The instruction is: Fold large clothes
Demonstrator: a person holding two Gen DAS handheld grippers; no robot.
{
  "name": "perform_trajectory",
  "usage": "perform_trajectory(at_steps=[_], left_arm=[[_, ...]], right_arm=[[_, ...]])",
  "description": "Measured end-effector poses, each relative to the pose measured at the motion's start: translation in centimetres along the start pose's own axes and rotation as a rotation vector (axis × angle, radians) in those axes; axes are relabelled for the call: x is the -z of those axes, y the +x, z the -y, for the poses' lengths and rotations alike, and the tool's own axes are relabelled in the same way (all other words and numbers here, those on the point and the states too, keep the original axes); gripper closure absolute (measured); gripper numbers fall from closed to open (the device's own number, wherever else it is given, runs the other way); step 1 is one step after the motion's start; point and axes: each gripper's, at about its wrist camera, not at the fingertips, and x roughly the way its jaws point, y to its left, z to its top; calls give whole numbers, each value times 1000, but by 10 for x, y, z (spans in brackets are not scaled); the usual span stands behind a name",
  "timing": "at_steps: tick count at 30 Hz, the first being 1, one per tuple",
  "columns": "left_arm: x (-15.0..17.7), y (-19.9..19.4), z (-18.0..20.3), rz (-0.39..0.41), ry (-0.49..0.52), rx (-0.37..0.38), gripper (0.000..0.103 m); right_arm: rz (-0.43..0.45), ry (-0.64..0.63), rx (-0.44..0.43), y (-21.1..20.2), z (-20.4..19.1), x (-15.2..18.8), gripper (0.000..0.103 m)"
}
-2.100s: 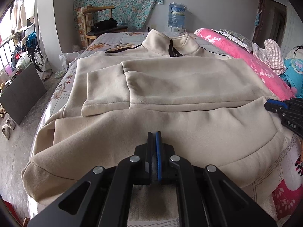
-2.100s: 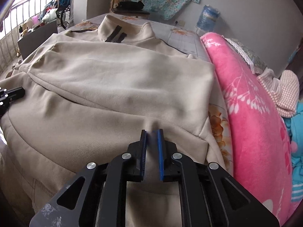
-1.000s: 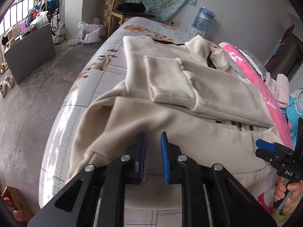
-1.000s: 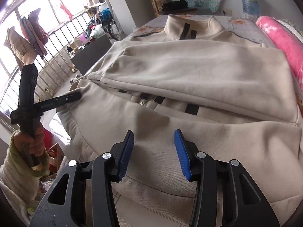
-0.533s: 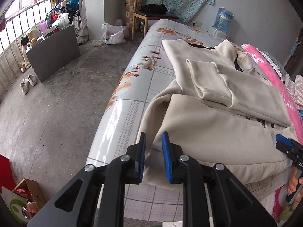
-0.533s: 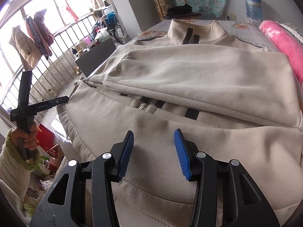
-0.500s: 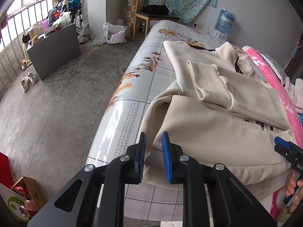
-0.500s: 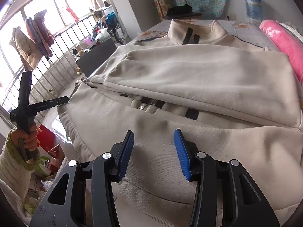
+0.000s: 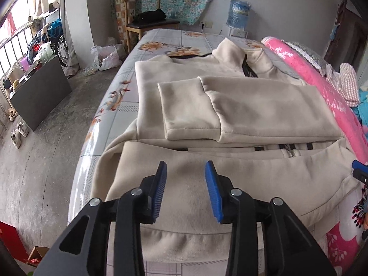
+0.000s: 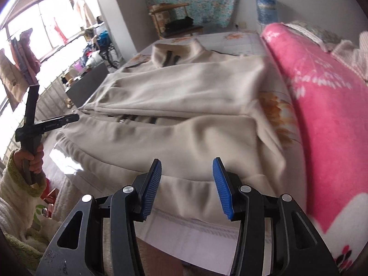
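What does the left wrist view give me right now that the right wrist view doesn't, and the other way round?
Only the left wrist view shows the two cream sleeve cuffs folded across the chest, and the white shoes on the floor. Only the right wrist view shows the person's hand gripping the left claw's handle. Both show the cream zip-up fleece jacket on the floral bed sheet, its bottom hem folded up, the pink blanket and the wooden chair. The left claw is opening, nothing between its pads.

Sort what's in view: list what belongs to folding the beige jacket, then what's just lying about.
For the job:
beige jacket
left tool, jaws opening, nothing between them
right tool, open and empty
bed

Lying about:
pink blanket
wooden chair
water bottle
shoes
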Motion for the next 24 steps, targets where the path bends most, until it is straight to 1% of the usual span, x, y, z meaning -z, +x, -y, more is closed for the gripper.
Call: perform_trajectory(at_steps=[1,2,4,6,7,8,9,10,12,14,17,19,21,24], left_arm=[[0,7,2,-14,6,2,69],[1,12,2,-23,8,7,69],[0,14,-1,-32,6,11,69],[-5,8,-7,-29,4,21,69],[-10,2,-12,-24,3,25,68],[-16,-3,-17,-15,-1,34,66],[-24,-9,-21,-2,-8,46,61],[-33,-14,-25,11,-14,58,55],[-55,-20,-31,29,-25,83,48],[-82,-18,-34,26,-36,102,45],[-127,-9,-34,27,-67,168,40],[-156,3,-30,28,-65,194,35],[-182,21,-21,25,-45,180,34],[-218,53,-2,20,-22,174,34]], right_arm=[[-19,31,11,4,10,2,61],[-36,61,3,7,18,3,66],[-48,90,-19,5,23,1,66],[-40,66,-8,-4,18,-10,61],[-28,43,0,-10,14,-20,54],[-16,19,-3,-15,11,-30,51],[-8,-1,-9,-18,9,-41,49],[-2,-18,-16,-19,7,-56,46],[8,-30,-31,-15,3,-89,44],[16,-36,-45,-6,0,-122,38],[-2,-28,-102,17,-4,-171,36],[-14,-4,-131,35,-5,-202,36],[-32,5,-147,57,-6,-231,35],[-73,26,-134,96,-8,-268,35]])
